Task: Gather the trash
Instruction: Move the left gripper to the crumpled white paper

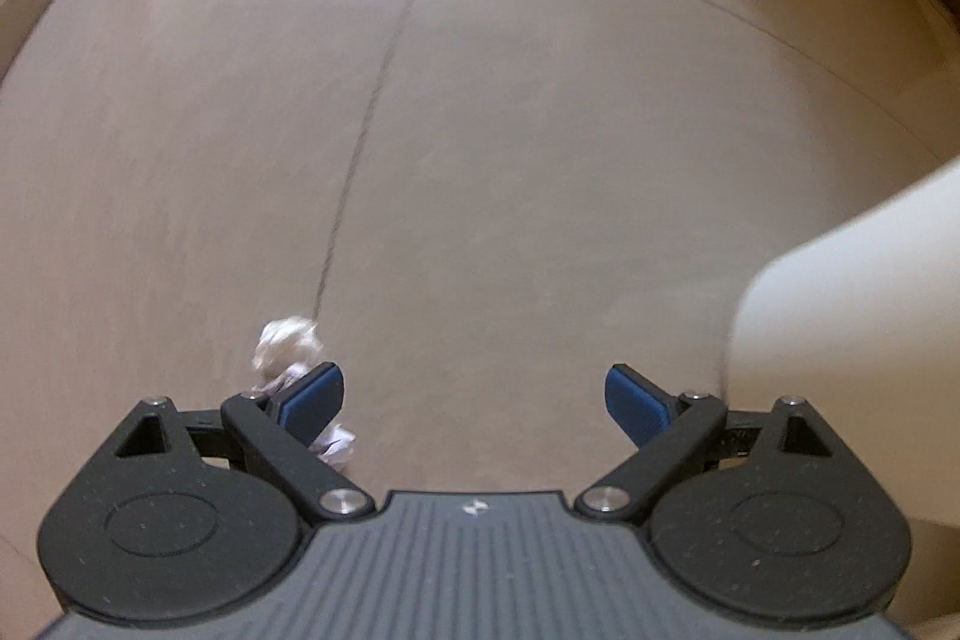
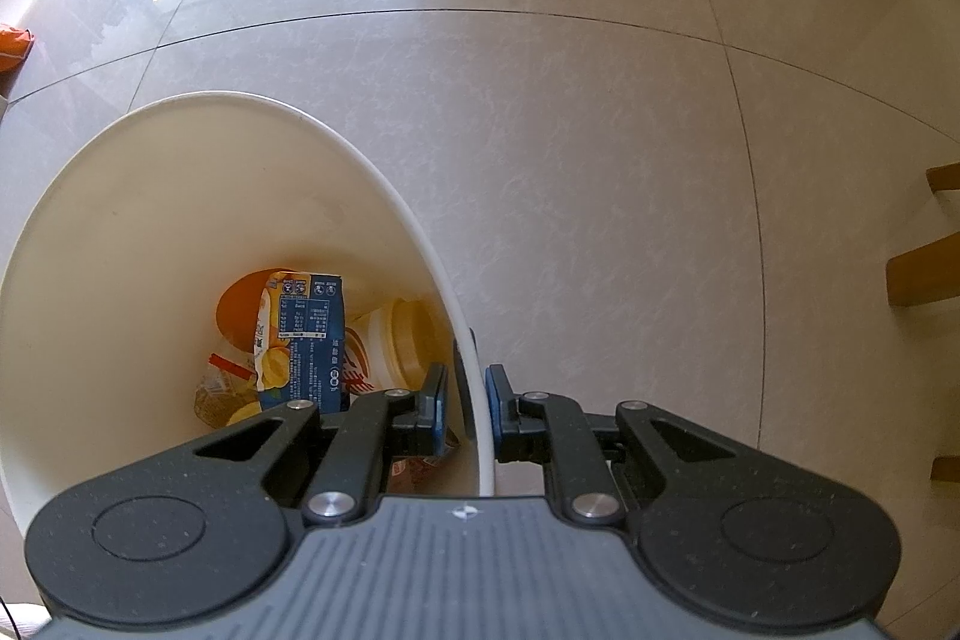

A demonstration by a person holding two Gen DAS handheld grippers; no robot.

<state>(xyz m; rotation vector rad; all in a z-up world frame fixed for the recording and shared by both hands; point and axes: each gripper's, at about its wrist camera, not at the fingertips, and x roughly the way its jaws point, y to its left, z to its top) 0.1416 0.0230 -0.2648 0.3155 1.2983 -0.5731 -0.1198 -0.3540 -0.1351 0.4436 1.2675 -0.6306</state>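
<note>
Crumpled paper (image 1: 292, 349) on the floor (image 1: 510, 160), lying just off my left gripper (image 1: 474, 400), partly behind its left-hand pad and outside the gap. That gripper is spread wide with nothing in it, and it's the nearer one. My right gripper (image 2: 468, 409) is pinched narrow on the rim of the white bin (image 2: 180, 196), with a blue carton (image 2: 309, 340) and jar (image 2: 402, 340) inside. I'd say I need to shift left to centre the paper.

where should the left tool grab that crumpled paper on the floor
Grip the crumpled paper wad across its bulging middle, coming from above with a slight shift left. It is an irregular, soft lump lying flat on the tile floor, so any opposing sides should compress. The left tool is open, but the wad sits by its left finger, not centred between them.
</note>
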